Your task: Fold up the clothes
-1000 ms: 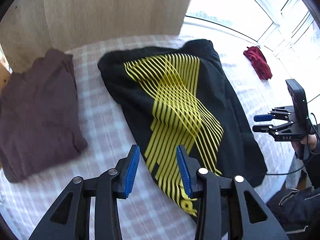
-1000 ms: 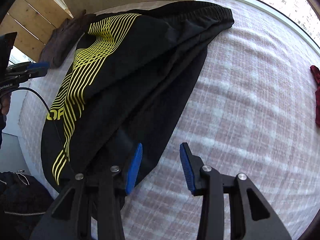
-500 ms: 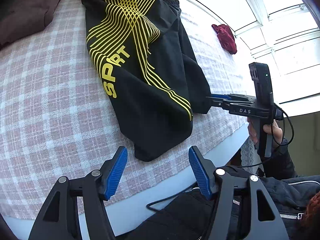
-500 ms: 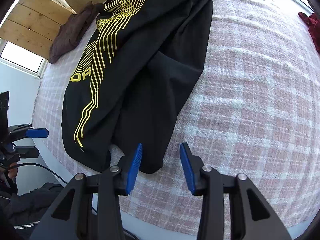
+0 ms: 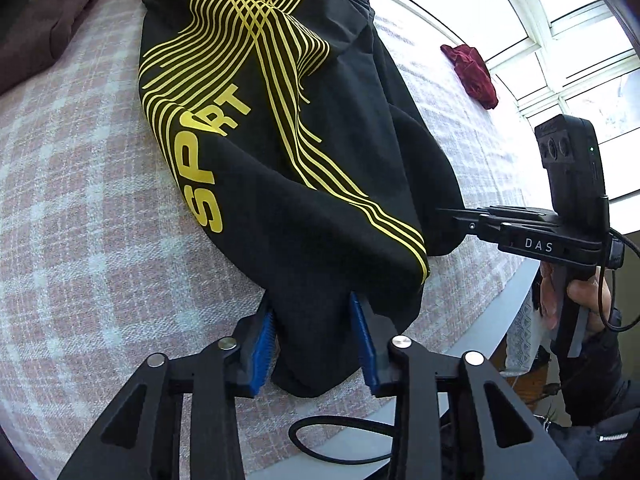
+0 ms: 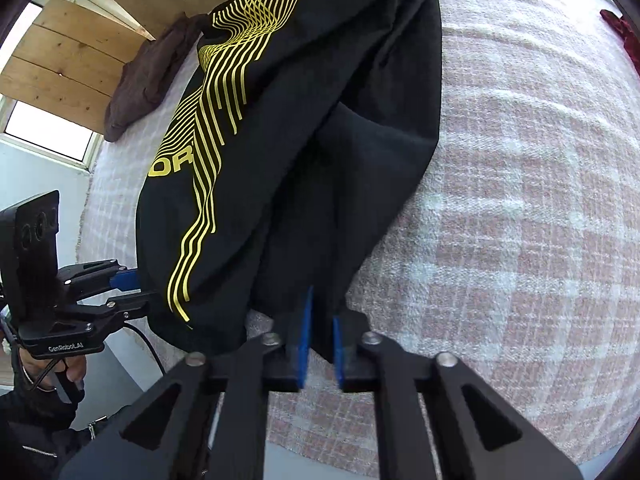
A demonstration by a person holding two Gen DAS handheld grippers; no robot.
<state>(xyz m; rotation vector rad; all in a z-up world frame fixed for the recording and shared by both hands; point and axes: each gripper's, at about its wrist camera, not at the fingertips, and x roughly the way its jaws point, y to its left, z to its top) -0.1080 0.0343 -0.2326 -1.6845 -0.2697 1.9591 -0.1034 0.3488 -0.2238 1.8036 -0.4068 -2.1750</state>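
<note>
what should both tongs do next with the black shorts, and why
Probably lift both hem corners together and carry them toward the waistband end. The right tongs are shut on one leg's hem of the black shorts. The left tongs are closing with the other leg's hem between them. The shorts lie flat on the checked cloth, so a fold in half seems the natural follow-up.

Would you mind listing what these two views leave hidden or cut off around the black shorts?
- Black shorts: waistband cropped by both views' top edges.
- Word on them: "SP RT", a fold covers one letter, left view.
- Brown garment: bunched; type unclear.
- Red cloth: small; cropped in right view.
</note>
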